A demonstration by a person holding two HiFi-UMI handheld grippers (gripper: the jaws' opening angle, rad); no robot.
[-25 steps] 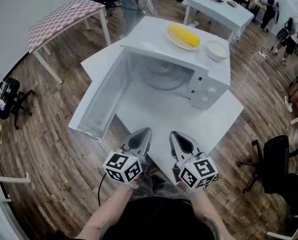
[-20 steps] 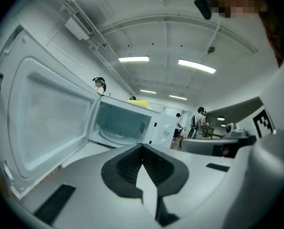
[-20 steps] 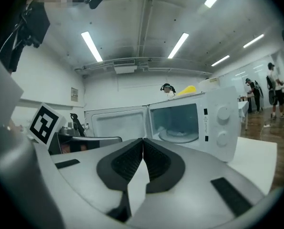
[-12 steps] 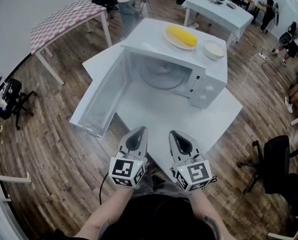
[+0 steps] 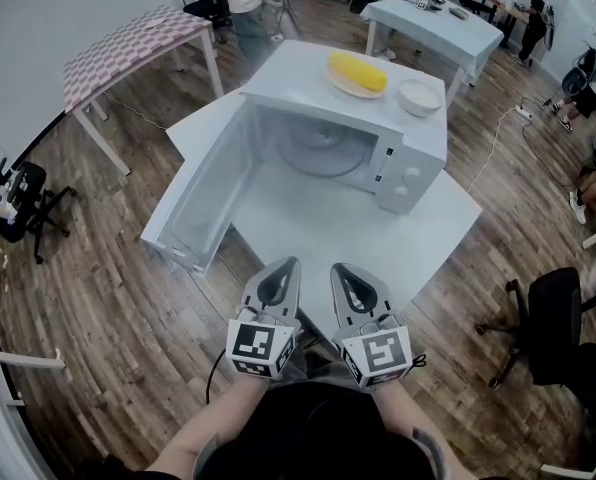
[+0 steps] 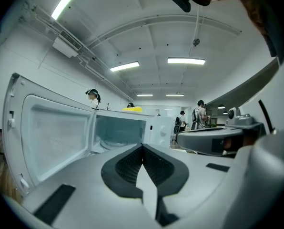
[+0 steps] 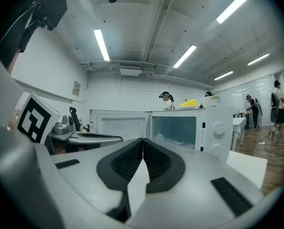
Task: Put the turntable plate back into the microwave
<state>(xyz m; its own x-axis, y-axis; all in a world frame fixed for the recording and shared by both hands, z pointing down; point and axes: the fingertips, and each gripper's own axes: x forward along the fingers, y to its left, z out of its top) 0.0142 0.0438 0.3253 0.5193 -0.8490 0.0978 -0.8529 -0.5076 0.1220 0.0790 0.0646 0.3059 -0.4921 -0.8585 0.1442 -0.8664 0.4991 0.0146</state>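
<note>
2 grippers hover at the tabletop's [image 5: 378, 238] near edge: left gripper [image 5: 286, 268] and right gripper [image 5: 342, 271], jaws clenched on nothing. The turntable plate [image 5: 323, 153] sits inside the open microwave [image 5: 410, 158]. Placing looks done; next, probably the door [image 5: 193, 203].

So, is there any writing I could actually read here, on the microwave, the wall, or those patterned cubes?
No text here can be read.
Label on the front of the microwave: print too small to read.
Wall sign: too small and blurred to read.
Cubes on the left gripper and right gripper: black-and-white square patterns, no letters or numbers.
</note>
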